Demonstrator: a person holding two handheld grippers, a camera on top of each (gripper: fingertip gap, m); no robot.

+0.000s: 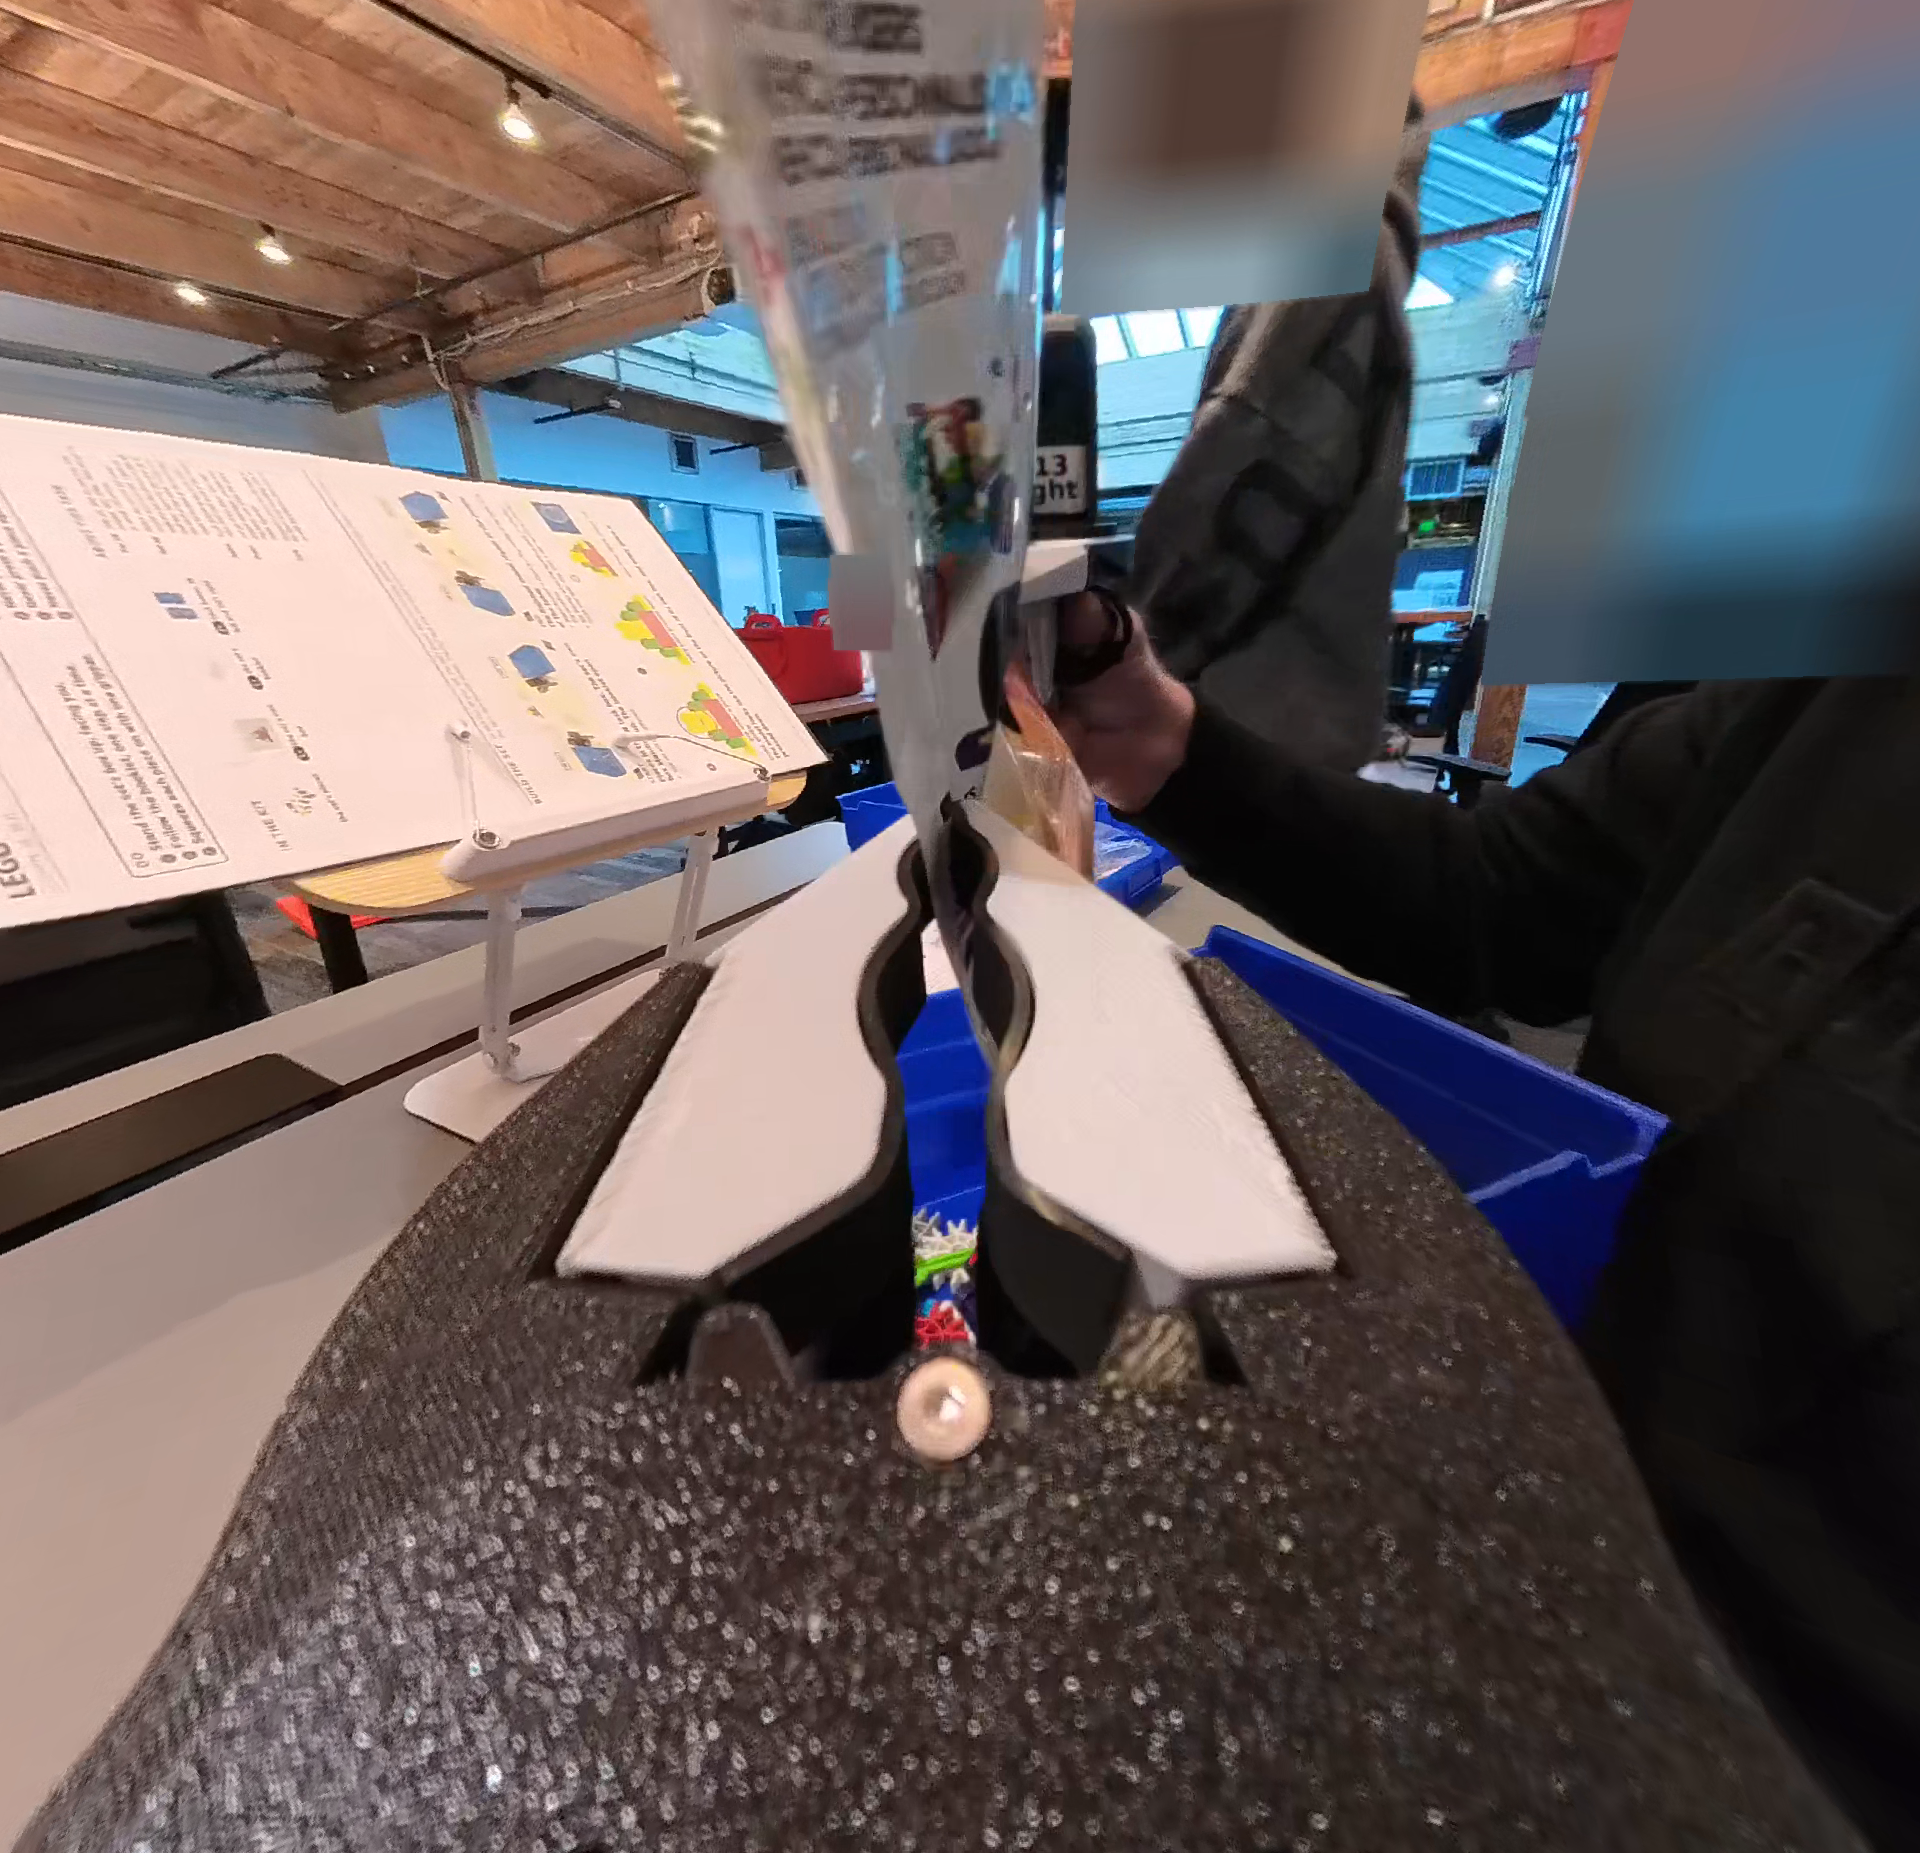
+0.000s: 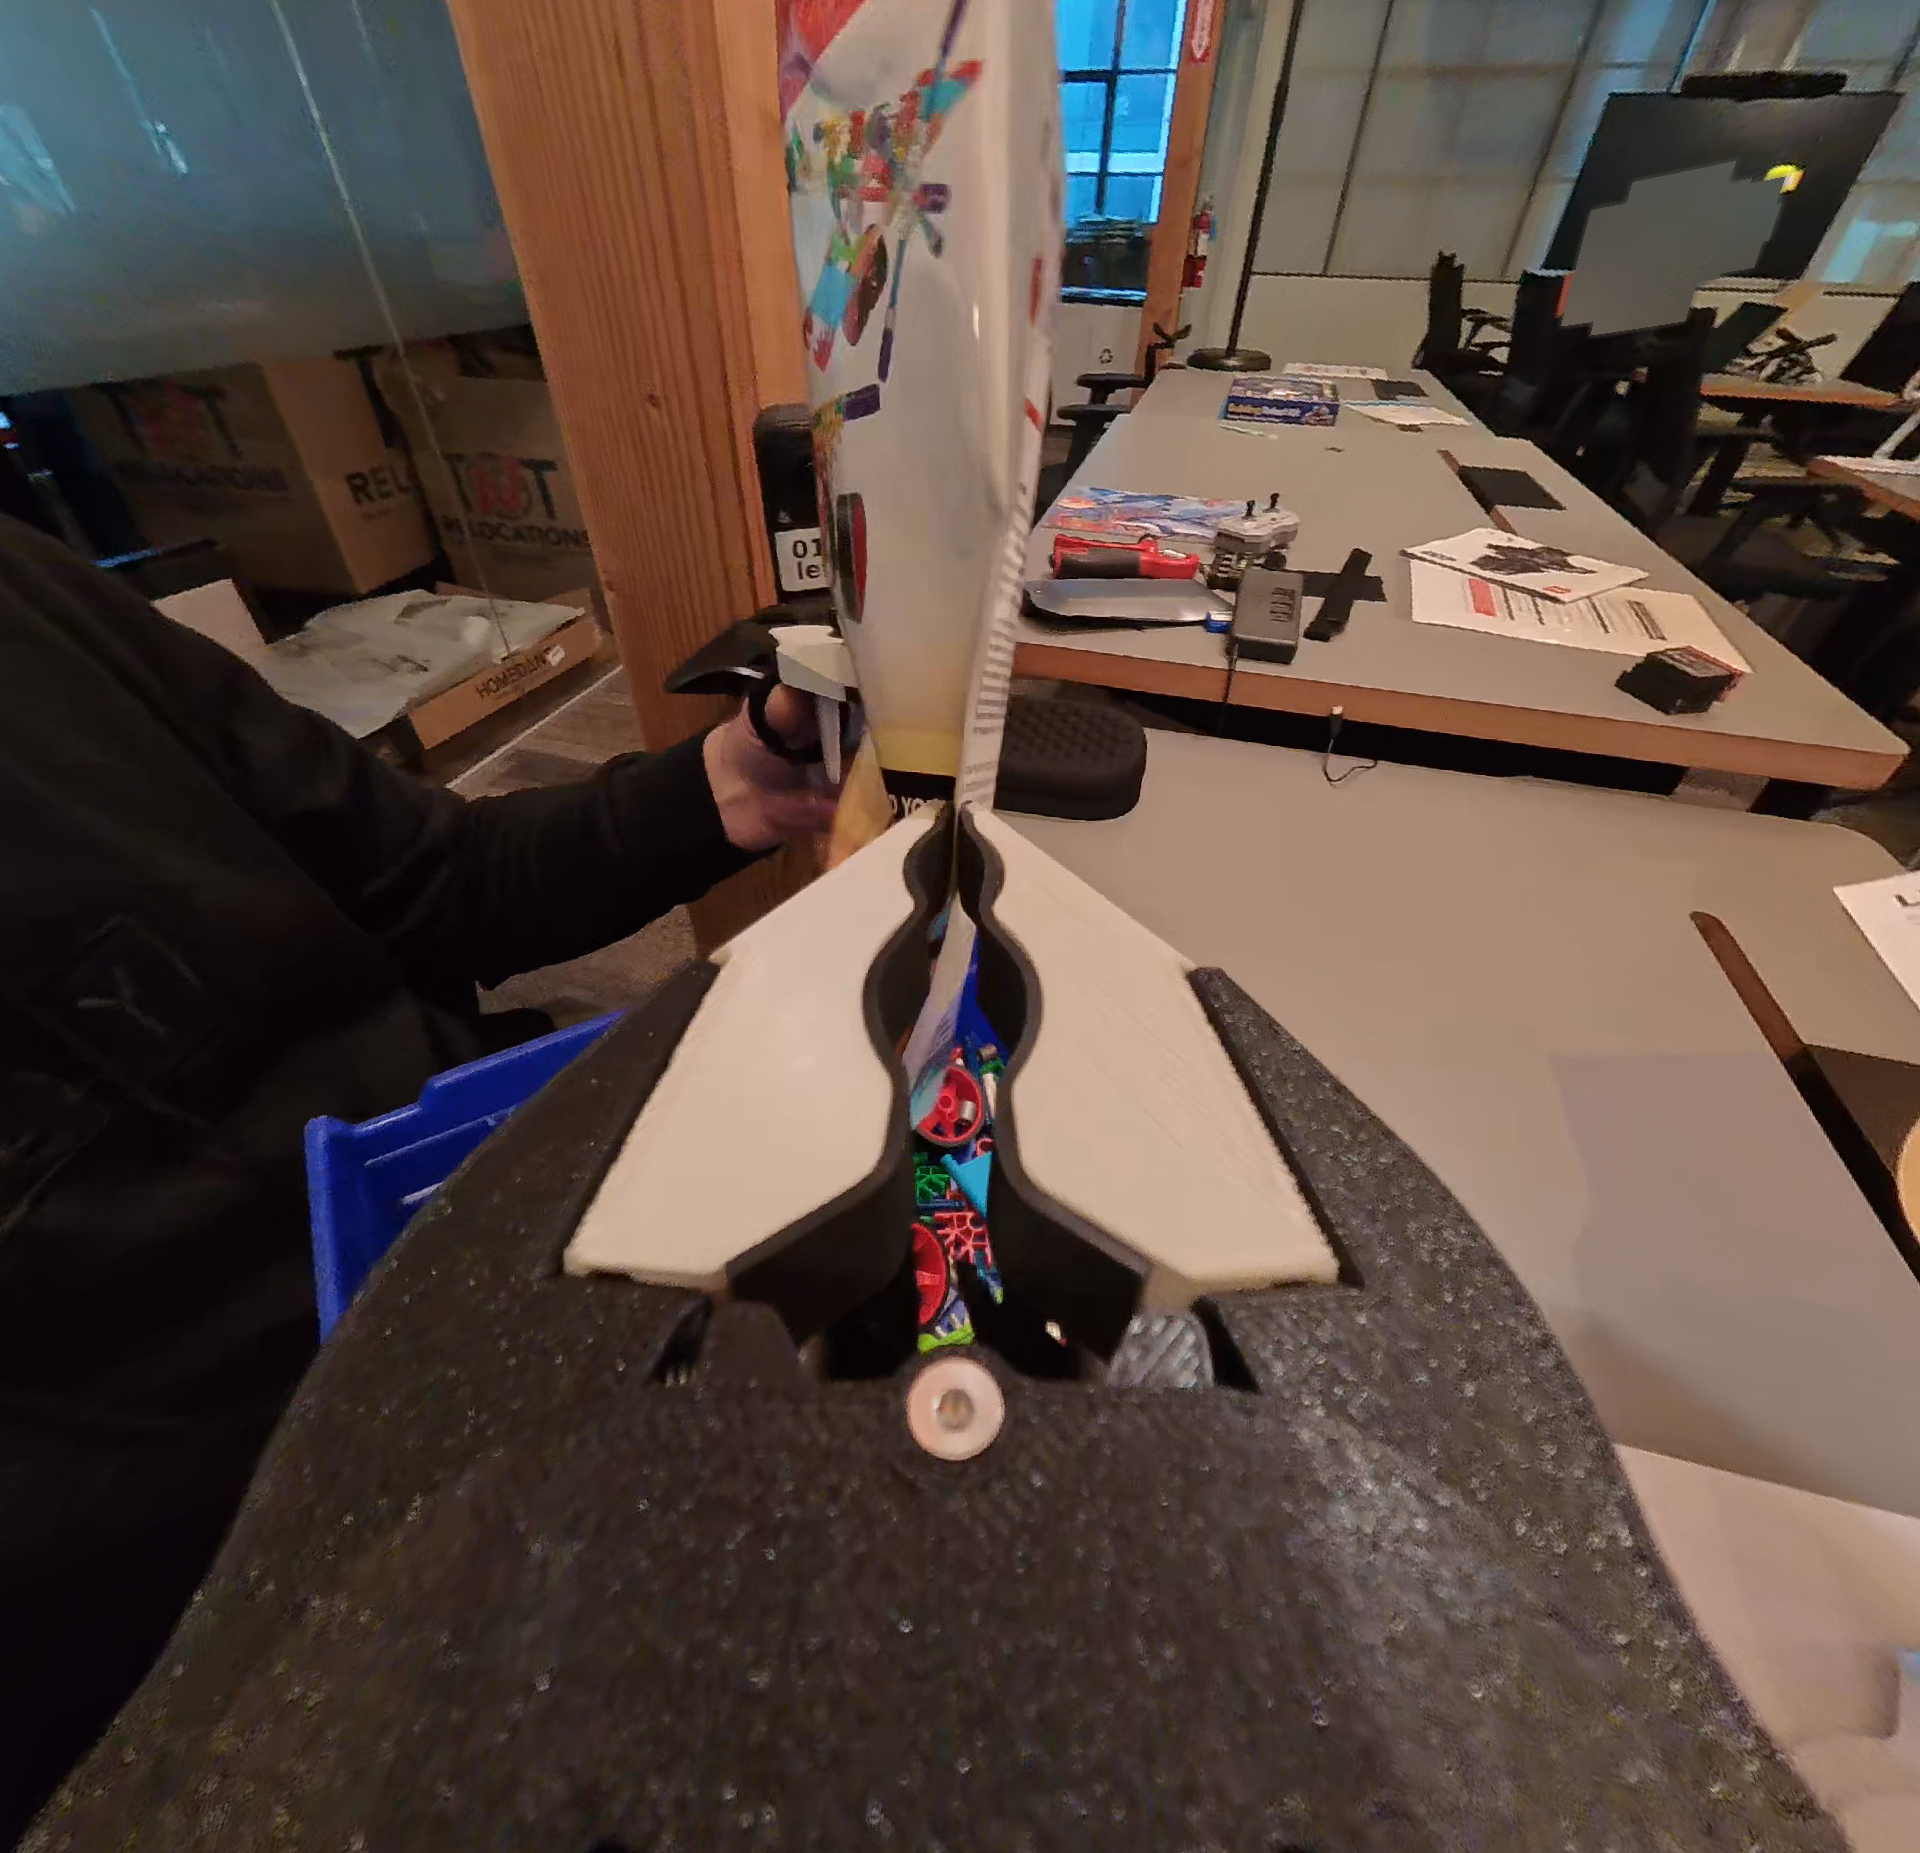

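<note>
Grip: both grippers pinch one printed plastic bag [image 1: 894, 276] at its lower edge, left gripper [image 1: 961, 847] and right gripper [image 2: 954, 827] each closed on it.
Direction: bag rises straight up from both sets of tips, long axis upright, neither hand nearer.
Position: bag hangs above a blue bin [image 1: 1455, 1097] of small colourful toy parts [image 2: 951, 1180].
Looks: glossy, white with bright toy pictures, a red top corner, thin and flexible.
Nearby: instruction sheet [image 1: 343, 640] on a stand, left of the bin; grey table [image 2: 1455, 1024] beneath.
</note>
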